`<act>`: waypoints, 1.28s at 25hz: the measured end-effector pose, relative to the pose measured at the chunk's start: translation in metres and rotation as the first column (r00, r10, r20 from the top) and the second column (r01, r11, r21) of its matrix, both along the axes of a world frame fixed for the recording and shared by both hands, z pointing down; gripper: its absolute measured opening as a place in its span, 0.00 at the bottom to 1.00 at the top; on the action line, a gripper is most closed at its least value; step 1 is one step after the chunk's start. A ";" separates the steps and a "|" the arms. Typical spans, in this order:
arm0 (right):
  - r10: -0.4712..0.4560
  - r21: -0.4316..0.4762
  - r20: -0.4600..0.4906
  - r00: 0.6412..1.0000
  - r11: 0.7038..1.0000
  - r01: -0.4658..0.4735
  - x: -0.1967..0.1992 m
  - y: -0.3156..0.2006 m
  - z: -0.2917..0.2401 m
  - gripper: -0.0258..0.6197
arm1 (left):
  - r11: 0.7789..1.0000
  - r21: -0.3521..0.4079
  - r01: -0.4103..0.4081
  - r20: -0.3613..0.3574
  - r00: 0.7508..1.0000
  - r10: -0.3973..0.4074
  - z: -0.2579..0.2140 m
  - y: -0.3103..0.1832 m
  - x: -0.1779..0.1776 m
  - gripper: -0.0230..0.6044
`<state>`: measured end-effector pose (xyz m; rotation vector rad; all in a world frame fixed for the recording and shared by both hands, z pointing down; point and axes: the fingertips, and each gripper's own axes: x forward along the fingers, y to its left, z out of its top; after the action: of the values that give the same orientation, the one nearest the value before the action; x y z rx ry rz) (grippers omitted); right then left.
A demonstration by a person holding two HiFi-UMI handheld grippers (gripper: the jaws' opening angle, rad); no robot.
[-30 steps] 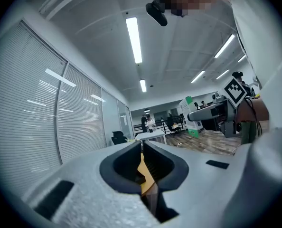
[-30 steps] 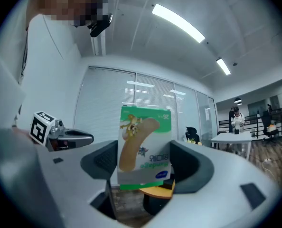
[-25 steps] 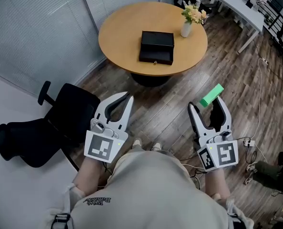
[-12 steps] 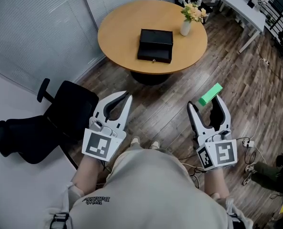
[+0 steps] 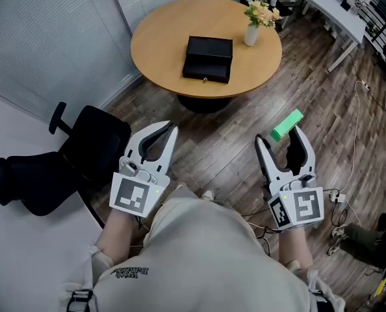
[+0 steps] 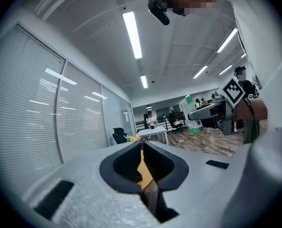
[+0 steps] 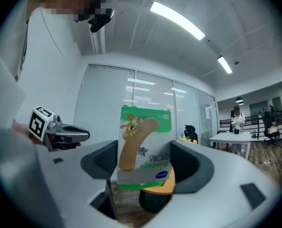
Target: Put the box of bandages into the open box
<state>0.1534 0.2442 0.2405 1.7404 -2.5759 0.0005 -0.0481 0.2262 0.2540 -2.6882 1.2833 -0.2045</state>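
A wood-plank floor is running under a round wooden desk, with window blinds lining the wall to the left. A black open box is sitting around the middle of the desk, and a white vase of flowers is standing near the desk's far right edge, apart from the box. A black office chair is standing on the floor off the desk's near left edge, and a long white desk is showing at the far right.

A person is standing short of the desk, holding both tools out over the floor. The right tongs are gripping the box of bandages by its sides; the green and white carton is sticking up past the tips, in the air and well apart from the desk and the open box. The left tongs are clenched, their tips meeting with only a thin slit between them and nothing in it.
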 end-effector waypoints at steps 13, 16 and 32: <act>-0.029 0.009 0.010 1.000 1.000 0.029 0.012 -0.008 0.005 0.52 | 0.999 0.031 0.023 0.032 0.999 -0.024 -0.001 -0.004 0.012 0.09; -0.035 0.007 0.005 0.999 0.999 0.034 0.010 -0.014 0.009 0.52 | 0.999 0.034 0.024 0.031 0.999 -0.025 0.002 -0.009 0.011 0.09; -0.018 -0.023 -0.019 1.000 1.000 0.018 0.007 -0.088 0.023 0.52 | 1.000 0.003 0.013 0.023 1.000 -0.013 0.020 -0.089 0.007 0.09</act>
<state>0.1602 0.1564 0.2633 1.7007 -2.5676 0.0120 -0.0412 0.1371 0.2741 -2.6675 1.2934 -0.2344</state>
